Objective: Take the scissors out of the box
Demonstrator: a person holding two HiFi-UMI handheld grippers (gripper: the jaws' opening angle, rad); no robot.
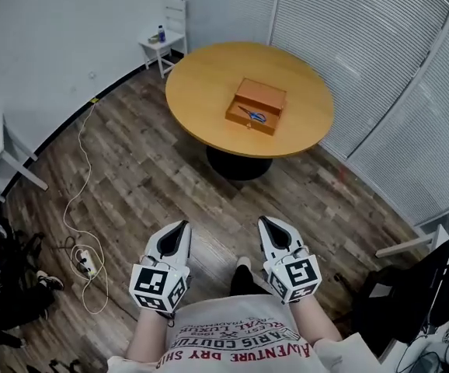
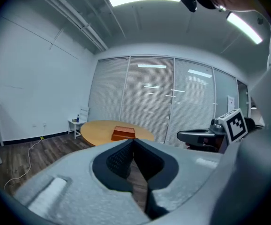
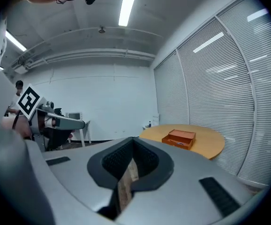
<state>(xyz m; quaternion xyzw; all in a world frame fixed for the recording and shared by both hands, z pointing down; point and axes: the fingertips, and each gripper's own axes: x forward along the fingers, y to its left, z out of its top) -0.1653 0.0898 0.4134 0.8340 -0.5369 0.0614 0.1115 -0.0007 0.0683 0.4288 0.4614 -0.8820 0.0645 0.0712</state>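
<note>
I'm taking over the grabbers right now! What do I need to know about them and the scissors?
The left gripper is shut and empty. The right gripper is shut and empty too. Both are held low in front of the person, well short of the round wooden table.
The blue-handled scissors lie inside the open orange box on that table.
Done: nothing yet, though the box lid is already up.
Left: walk to the table, open one gripper, grip the scissors and lift them out of the box.
</note>
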